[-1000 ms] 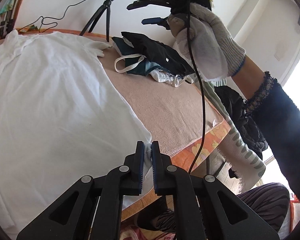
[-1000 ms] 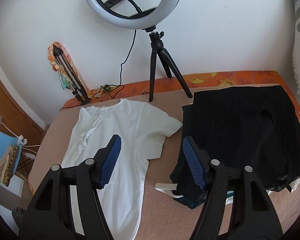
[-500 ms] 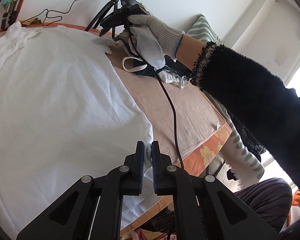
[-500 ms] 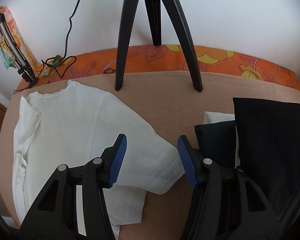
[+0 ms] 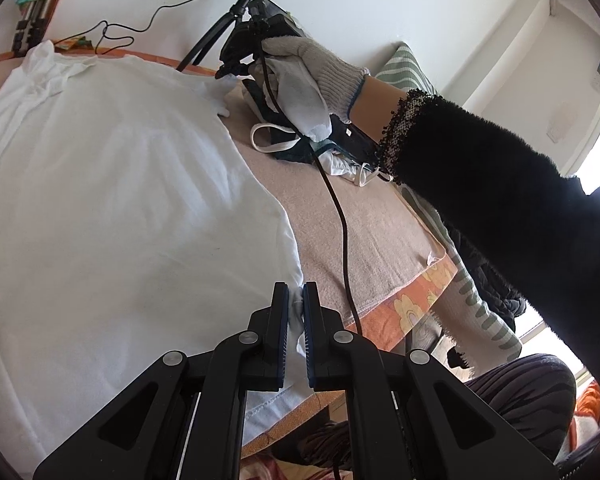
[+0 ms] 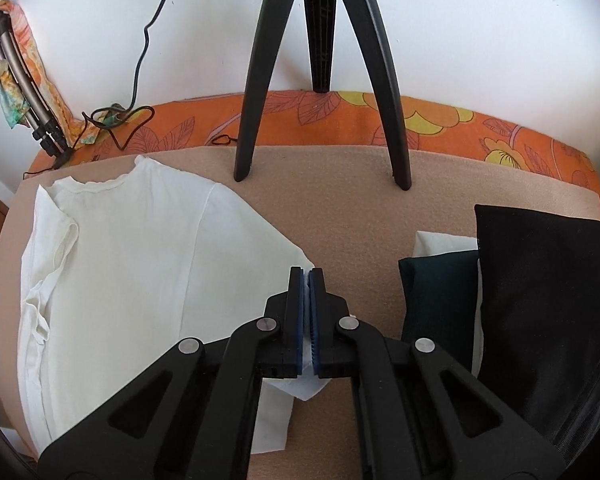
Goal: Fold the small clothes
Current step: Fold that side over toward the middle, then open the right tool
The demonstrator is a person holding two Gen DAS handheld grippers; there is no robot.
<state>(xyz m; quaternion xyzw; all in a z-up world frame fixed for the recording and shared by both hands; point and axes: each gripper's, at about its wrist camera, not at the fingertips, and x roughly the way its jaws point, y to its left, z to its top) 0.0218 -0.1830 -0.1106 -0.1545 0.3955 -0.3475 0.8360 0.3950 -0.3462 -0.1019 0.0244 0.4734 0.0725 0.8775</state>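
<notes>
1. We see bare worktop (image 6: 340, 216) between the white shirt (image 6: 140, 272) and the stacked dark clothes (image 6: 540, 300).
2. Tripod legs (image 6: 256, 80) block the far edge.
3. A cable (image 5: 342, 232) crosses the near side.

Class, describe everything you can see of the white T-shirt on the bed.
The white T-shirt is thin, soft knit with a frilled neckline and short sleeves. It lies spread flat on the beige blanket, neck toward the wall. The right gripper pinches one sleeve; the left gripper pinches the hem corner near the bed's edge.
</notes>
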